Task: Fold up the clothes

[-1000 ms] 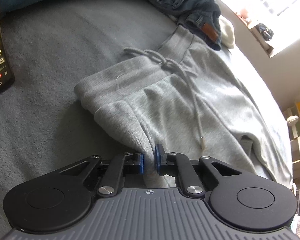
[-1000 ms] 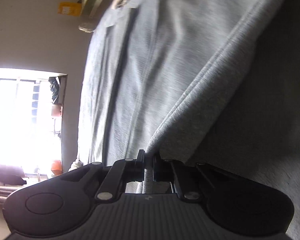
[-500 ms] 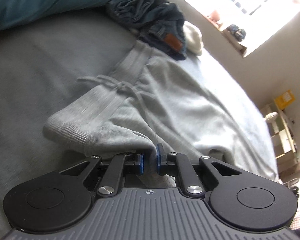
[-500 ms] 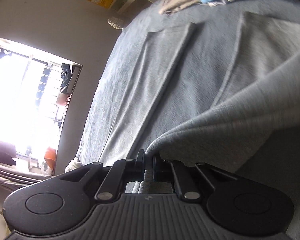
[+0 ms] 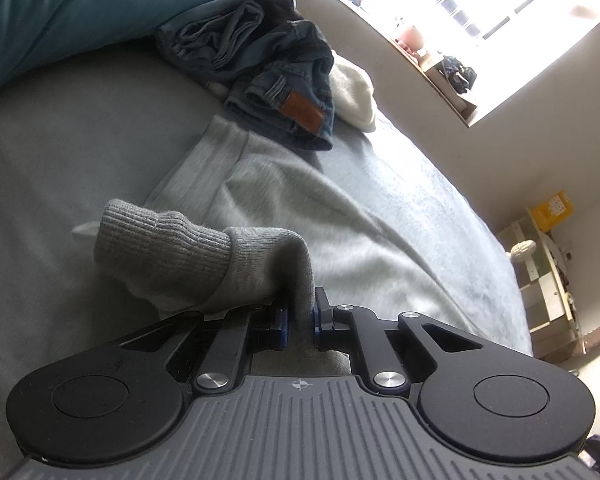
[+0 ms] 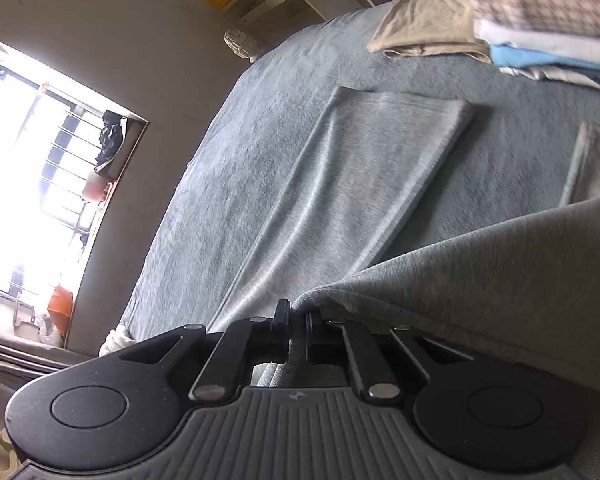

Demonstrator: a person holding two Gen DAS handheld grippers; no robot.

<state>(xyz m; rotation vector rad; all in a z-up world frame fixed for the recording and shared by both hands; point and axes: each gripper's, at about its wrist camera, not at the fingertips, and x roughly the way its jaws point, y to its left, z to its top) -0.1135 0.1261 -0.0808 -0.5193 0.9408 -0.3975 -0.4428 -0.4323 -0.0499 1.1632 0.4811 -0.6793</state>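
Grey fleece sweatpants (image 5: 284, 208) lie spread across the grey bed cover (image 5: 68, 152), and we hold them at two points. Our left gripper (image 5: 299, 317) is clamped on fabric just behind a ribbed cuff (image 5: 160, 248), which is raised off the bed. Our right gripper (image 6: 298, 322) is pinched tight on another edge of the same sweatpants, with cloth draping off to the right. Crumpled jeans (image 5: 276, 80) sit at the waistband end, touching it. Folded clothes (image 6: 532, 28) are stacked farther along the bed.

Home bedroom, grey bed (image 5: 80, 152), barred window (image 6: 40, 168), shelves (image 5: 548, 280)
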